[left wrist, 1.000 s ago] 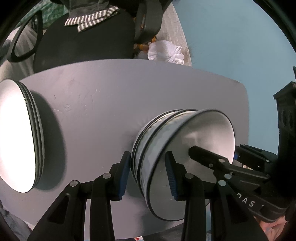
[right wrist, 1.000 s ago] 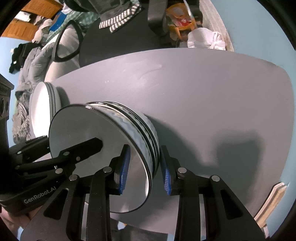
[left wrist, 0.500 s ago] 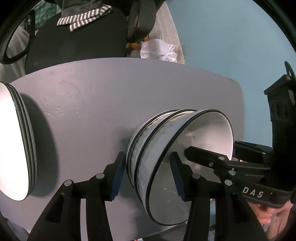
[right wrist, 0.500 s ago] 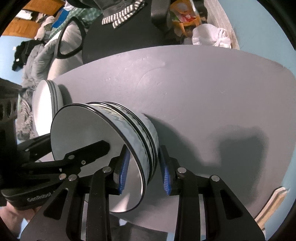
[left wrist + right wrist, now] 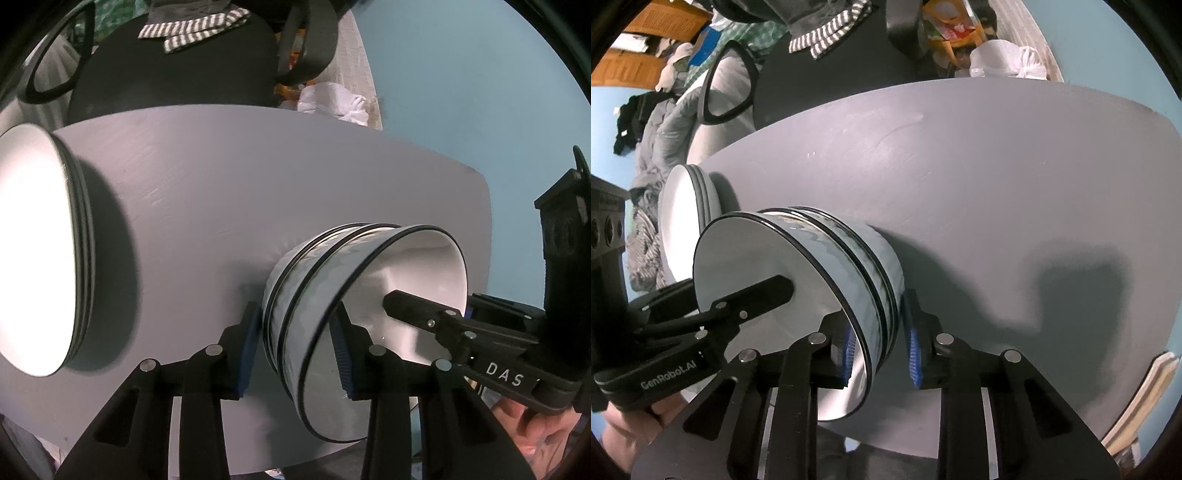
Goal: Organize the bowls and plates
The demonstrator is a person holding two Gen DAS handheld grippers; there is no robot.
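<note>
A stack of nested bowls (image 5: 332,295), white inside with black rims and pale patterned walls, sits on the grey table (image 5: 240,184). My left gripper (image 5: 295,350) straddles the near wall of the stack with one finger outside and one inside; its pads stand a little off the wall. My right gripper (image 5: 881,343) straddles the opposite wall of the same bowl stack (image 5: 827,273) the same way. A stack of white black-rimmed plates (image 5: 37,251) lies to the left and also shows in the right wrist view (image 5: 683,206).
A black office chair (image 5: 177,62) with a striped cloth stands behind the table. A white plastic bag (image 5: 336,101) lies on the floor by the blue wall. A wooden board (image 5: 1137,398) is past the table's right edge.
Both grippers stay astride the bowl stack. The views shifted slightly; the left jaws have opened a little wider around the bowl wall. The bowls remain on the table.
</note>
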